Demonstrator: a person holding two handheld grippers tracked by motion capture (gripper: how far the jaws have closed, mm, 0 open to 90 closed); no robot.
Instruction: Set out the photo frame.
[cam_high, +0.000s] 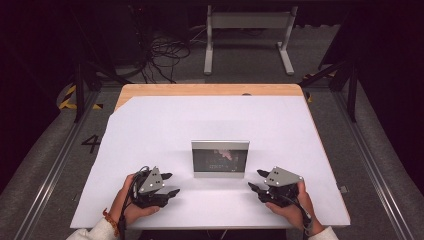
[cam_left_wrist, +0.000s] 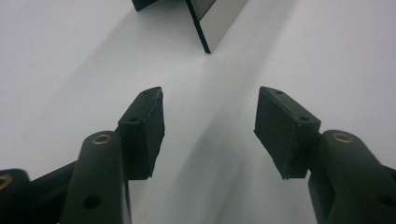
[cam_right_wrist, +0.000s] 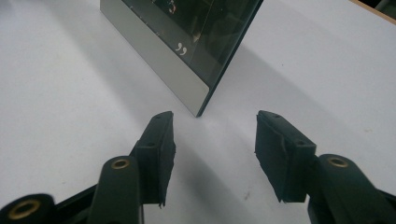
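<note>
The left gripper (cam_high: 171, 184) rests low on the white sheet (cam_high: 150, 130), held in a person's left hand (cam_high: 131, 200) at about seven o'clock on the table (cam_high: 210, 89). Its jaws stand apart with only bare sheet between them. The right gripper (cam_high: 256, 180) sits at about five o'clock, held in the right hand (cam_high: 295, 205), and its jaws are parted too, gripping nothing.

Between the two, just below the table's centre, a frame (cam_high: 220, 159) stands upright on the sheet. It has a silver border and a dark, glossy picture panel facing the person. Each gripper points inward toward it, well short of touching, the left from eight o'clock of the frame and the right from four o'clock.

In the left gripper view, the two black pads (cam_left_wrist: 142, 126) are wide of each other, and the frame's near corner (cam_left_wrist: 205, 28) shows at twelve o'clock ahead, seen edge-on.

In the right gripper view, the pads (cam_right_wrist: 159, 149) are again open, and the frame (cam_right_wrist: 159, 56) fills the eleven o'clock area, its lower corner just ahead of the gap. Small white quotation marks show on its dark glass.

A wooden strip of table shows along the far edge, beyond the sheet.
</note>
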